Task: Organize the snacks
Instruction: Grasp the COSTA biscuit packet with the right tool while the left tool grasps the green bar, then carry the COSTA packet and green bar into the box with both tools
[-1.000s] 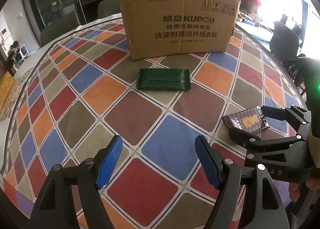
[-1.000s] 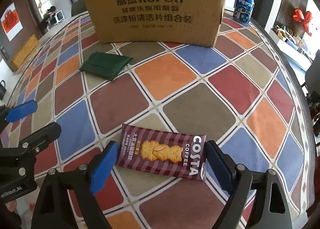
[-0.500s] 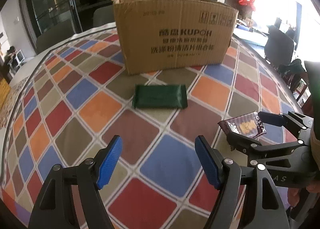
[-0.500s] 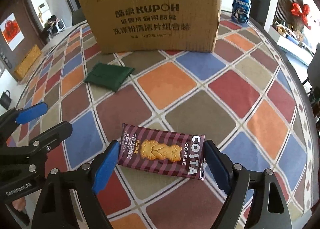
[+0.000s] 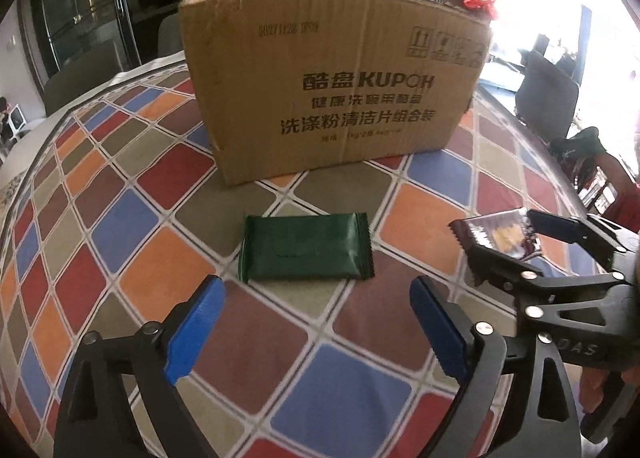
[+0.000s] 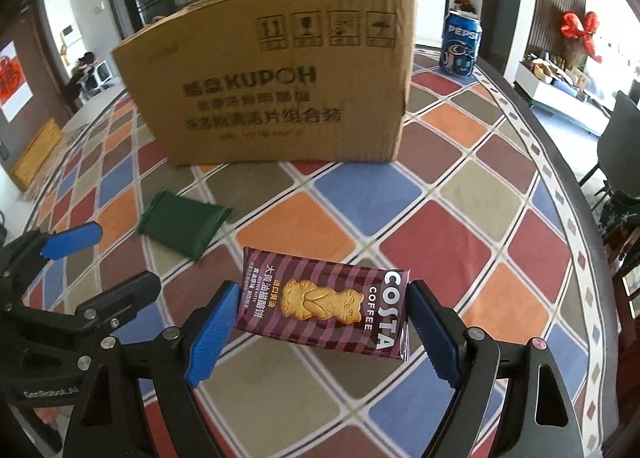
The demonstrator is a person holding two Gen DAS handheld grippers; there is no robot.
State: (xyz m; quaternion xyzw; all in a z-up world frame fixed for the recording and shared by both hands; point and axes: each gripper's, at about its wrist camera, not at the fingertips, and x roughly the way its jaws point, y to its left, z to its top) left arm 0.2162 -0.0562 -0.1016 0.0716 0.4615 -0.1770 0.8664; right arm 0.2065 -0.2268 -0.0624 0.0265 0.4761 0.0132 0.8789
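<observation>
Right now the right claw (image 6: 322, 324) is clamped on the purple Costa biscuit pack (image 6: 325, 310), with one blue pad pressed on each short end. The pack hangs flat and a bit tilted, up off the tabletop (image 6: 440, 226), so it looks like it is being carried to the big cardboard box (image 6: 276, 86) that stands just behind. That box is likely where the snacks should go, though its inside cannot be seen from here. A Pepsi can (image 6: 460, 44) stands beside the far right corner of the box. The left claw (image 5: 316, 332) has nothing in it, and its jaws are opening wider. The green snack pack (image 5: 306, 253) lies flat on the tabletop in front of the box, well apart from its front wall. It sits just ahead of the left claw's blue tips, lined up with the gap between them, but not yet inside that gap. The wide jaws look ready to fit around it.
</observation>
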